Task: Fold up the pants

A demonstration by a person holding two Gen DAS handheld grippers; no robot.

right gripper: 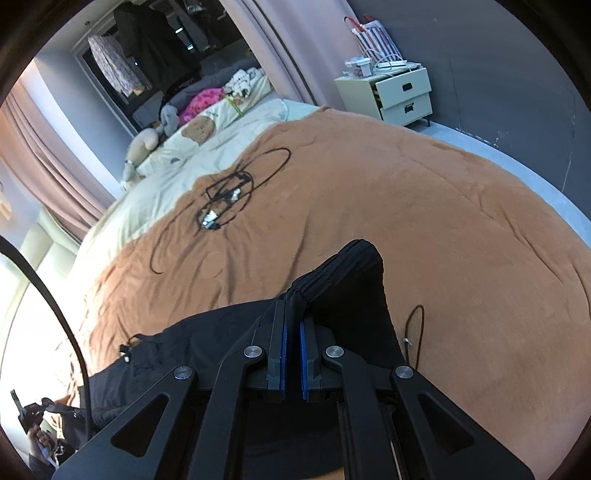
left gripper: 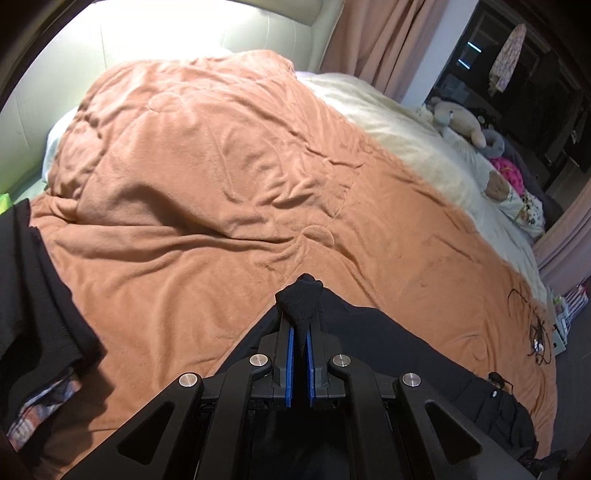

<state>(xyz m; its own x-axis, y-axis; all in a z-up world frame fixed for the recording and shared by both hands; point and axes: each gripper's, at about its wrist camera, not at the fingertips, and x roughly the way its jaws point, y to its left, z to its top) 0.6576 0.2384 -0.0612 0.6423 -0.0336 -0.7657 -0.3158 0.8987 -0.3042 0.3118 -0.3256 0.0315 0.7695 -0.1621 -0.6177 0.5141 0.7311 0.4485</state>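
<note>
Black fabric bunches between the blue pads of the left claw (left gripper: 301,328), whose jaws are pressed together on a pinched tip of the pants (left gripper: 369,332); the tip pokes up past the fingertips like a small dark cone. From that pinch the pants spread to the right and toward the near edge of the bed, lying on the orange-brown blanket (left gripper: 207,177) that covers most of the mattress. At the near left of this view hangs another dark garment (left gripper: 33,295) with a patterned lining showing below it. Farther right, a cream sheet (left gripper: 399,140) lies uncovered beyond the blanket, with a plush toy (left gripper: 461,122) and a bright pink item (left gripper: 509,170) at its far end, and pink curtains (left gripper: 388,33) hang behind.

On the right wrist view, the right claw (right gripper: 293,325) is likewise clamped on the pants (right gripper: 343,280), gripping a gathered edge that looks like an elastic waistband, though this is not certain. The cloth rises in a dark hump just beyond the fingertips and falls away to the near left over the blanket (right gripper: 443,229). A thin drawstring loop (right gripper: 415,332) hangs at the right of the held cloth. A tangle of black cables (right gripper: 225,199) rests on the blanket farther off to the left, well apart from the pants. A white bedside cabinet (right gripper: 402,94) with two drawers stands against the grey wall at the far right, a striped bag (right gripper: 373,37) behind it.
</note>
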